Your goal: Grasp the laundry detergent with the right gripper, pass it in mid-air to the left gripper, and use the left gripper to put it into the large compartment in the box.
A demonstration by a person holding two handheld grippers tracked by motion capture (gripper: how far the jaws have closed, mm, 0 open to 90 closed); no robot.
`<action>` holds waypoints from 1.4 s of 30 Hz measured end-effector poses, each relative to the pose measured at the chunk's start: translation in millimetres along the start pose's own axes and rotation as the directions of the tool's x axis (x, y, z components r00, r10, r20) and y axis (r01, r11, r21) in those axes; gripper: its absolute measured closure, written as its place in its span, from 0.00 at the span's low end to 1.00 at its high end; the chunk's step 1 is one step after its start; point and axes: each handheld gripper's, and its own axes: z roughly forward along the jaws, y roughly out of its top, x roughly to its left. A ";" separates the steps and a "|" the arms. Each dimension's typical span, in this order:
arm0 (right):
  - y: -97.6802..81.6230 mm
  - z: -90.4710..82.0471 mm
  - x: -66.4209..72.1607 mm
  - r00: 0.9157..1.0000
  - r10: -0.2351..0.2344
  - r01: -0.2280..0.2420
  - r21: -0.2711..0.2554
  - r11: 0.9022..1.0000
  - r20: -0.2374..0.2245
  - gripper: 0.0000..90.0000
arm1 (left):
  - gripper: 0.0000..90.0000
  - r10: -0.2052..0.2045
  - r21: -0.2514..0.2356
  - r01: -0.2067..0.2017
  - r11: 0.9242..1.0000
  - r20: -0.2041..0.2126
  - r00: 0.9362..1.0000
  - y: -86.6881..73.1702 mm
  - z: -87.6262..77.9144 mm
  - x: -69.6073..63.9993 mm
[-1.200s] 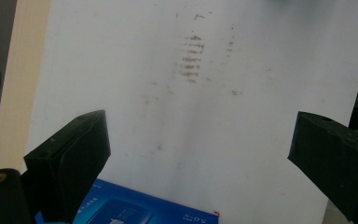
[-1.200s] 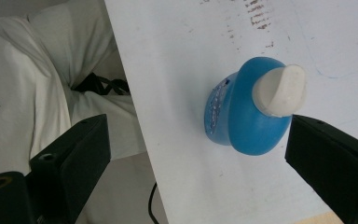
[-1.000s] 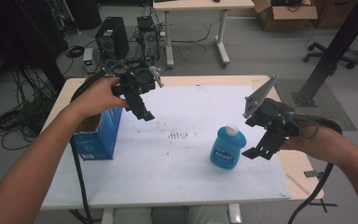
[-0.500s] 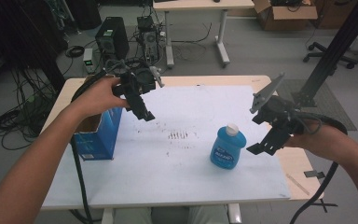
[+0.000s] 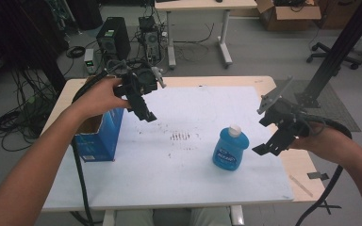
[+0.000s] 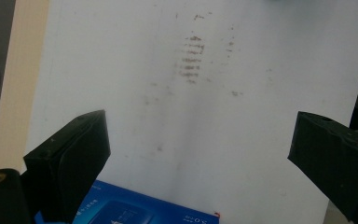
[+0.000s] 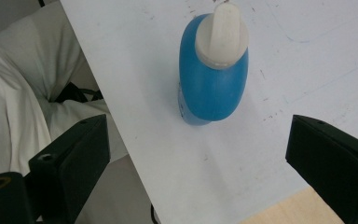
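— Where do we stand with the blue bottle [image 5: 230,148]?

— It's upright on the white mat [image 5: 202,113], toward the near right part, its white cap [image 7: 221,32] on top. Our right gripper [image 5: 283,134] hangs just to its right, above the mat's edge, jaws spread wide and holding nothing.

— And from the right gripper view?

— The bottle sits ahead of us and between the lines of the two jaws, though not yet between the jaws themselves. Its long axis runs straight up from the table, so we judge a sideways approach from the right would meet its body.

— What about our left gripper [image 5: 141,96]?

— Also spread and empty, held up over the far left of the mat, just beside the blue box [image 5: 98,136]. It's well apart from the bottle; in its own view we see the smudged mat [image 6: 191,56] and a corner of the box below.

— So the right hand is the nearer one?

— Clearly. If the bottle is what we're after, the right has the shorter reach.
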 end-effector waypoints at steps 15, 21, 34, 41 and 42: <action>-17.9 17.1 -5.7 0.999 0.040 -0.040 -0.034 0.999 -0.003 0.07 | 0.06 -0.005 -0.005 0.005 1.000 -0.002 1.000 -0.4 0.9 0.2; -22.7 21.9 -6.5 0.999 0.044 -0.043 -0.058 0.997 0.002 0.07 | 0.06 -0.001 0.000 0.001 1.000 0.000 1.000 -0.1 1.3 0.3; -41.3 38.4 -9.9 0.998 0.059 -0.059 -0.130 0.990 -0.003 0.07 | 0.06 -0.002 0.004 0.002 1.000 0.000 1.000 1.1 3.9 -0.7; -52.0 45.3 -10.5 0.998 0.058 -0.060 -0.186 0.981 -0.019 0.07 | 0.06 -0.001 0.007 0.001 1.000 0.000 1.000 1.9 4.5 -0.8; -53.3 46.2 -10.5 0.998 0.058 -0.061 -0.193 0.979 -0.020 0.07 | 0.06 -0.002 0.006 0.002 1.000 -0.001 1.000 1.9 4.6 -0.8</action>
